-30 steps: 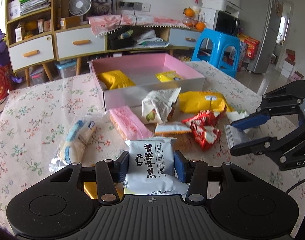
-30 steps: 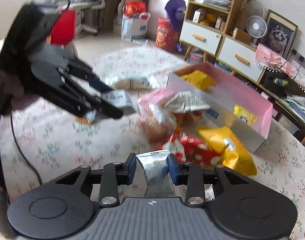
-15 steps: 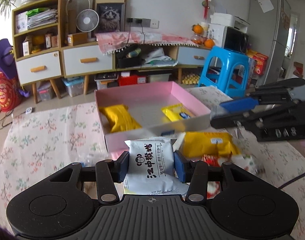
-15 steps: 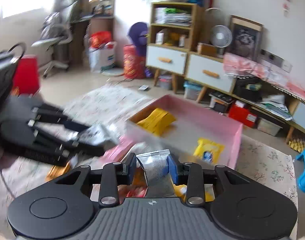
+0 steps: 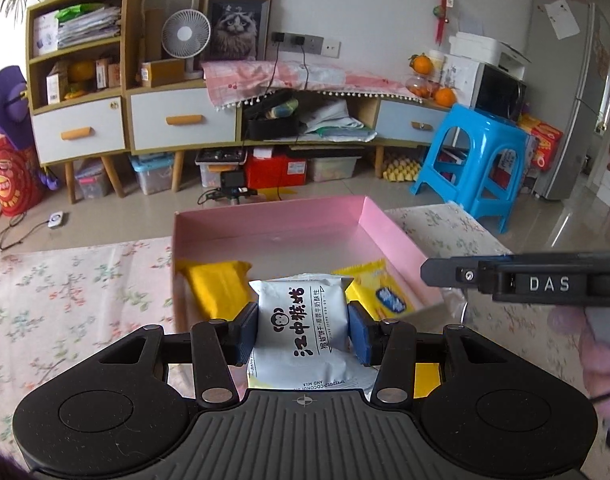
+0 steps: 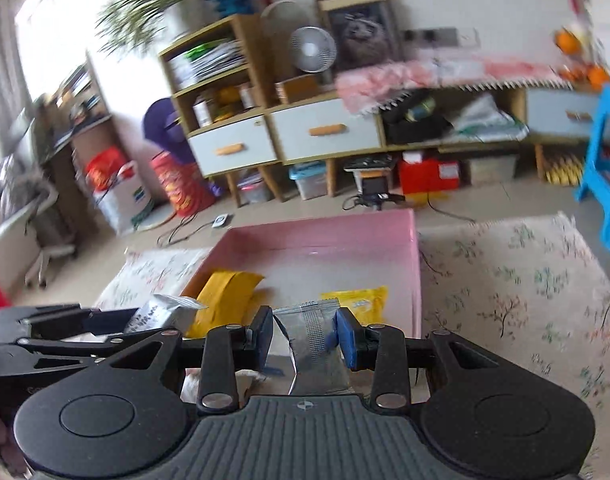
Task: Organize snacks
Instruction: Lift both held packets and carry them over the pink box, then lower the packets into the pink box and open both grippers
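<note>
The left gripper (image 5: pixel 303 334) clamps a white biscuit packet (image 5: pixel 301 322); the right gripper (image 6: pixel 305 336) pinches a silver foil sachet (image 6: pixel 311 334) — both over the near edge of the pink box (image 5: pixel 389 232). Just ahead inside lie a yellow snack bag (image 5: pixel 213 284) and a yellow sachet (image 6: pixel 355 300) — the far half stays bare.

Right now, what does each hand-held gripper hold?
Left hand-held gripper: shut on the white snack packet.
Right hand-held gripper: shut on the silver packet.
</note>
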Available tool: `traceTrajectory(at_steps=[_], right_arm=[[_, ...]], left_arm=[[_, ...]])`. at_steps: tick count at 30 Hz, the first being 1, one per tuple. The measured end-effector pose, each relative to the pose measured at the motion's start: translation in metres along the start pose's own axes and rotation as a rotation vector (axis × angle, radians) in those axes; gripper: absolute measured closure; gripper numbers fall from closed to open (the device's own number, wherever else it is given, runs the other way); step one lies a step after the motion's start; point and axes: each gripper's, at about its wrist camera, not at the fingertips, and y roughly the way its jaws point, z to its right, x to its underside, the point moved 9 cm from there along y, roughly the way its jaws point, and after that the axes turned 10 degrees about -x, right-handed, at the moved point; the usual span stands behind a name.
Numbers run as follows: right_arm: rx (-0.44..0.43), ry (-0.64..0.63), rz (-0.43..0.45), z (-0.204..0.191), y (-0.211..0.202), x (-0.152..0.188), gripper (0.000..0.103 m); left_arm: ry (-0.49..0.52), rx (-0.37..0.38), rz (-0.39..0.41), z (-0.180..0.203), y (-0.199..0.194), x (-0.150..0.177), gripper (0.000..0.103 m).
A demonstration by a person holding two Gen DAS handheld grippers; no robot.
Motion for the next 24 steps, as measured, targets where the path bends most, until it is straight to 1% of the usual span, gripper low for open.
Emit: traceTrajectory(at_steps=[3, 9, 12, 19, 21, 23, 24], right_arm=[[0.006, 0.046, 0.012, 0.010, 0.009, -0.002, 0.079], [-0.001, 0.136, 0.006, 0.024, 0.021, 0.001, 0.079], [-0.006, 0.164, 0.008, 0.029, 0.022, 0.001, 0.079], [0.025, 0.193, 0.048, 0.042, 0.020, -0.005, 0.079], [0.032, 0.198, 0.052, 0.045, 0.021, -0.006, 0.077], [0.042, 0.200, 0.054, 0.047, 0.022, -0.007, 0.071], [0.047, 0.201, 0.053, 0.047, 0.021, -0.007, 0.067]], left_arm=[[-0.008, 0.000, -0.013, 0.005, 0.015, -0.002, 0.059], [-0.036, 0.001, -0.035, 0.012, 0.040, -0.004, 0.059], [-0.044, -0.001, -0.040, 0.016, 0.050, -0.006, 0.059], [-0.051, -0.038, -0.038, 0.021, 0.064, -0.009, 0.059], [-0.057, -0.042, -0.042, 0.021, 0.068, -0.009, 0.057], [-0.059, -0.058, -0.032, 0.020, 0.068, -0.009, 0.055], [-0.057, -0.064, -0.031, 0.020, 0.068, -0.009, 0.051]])
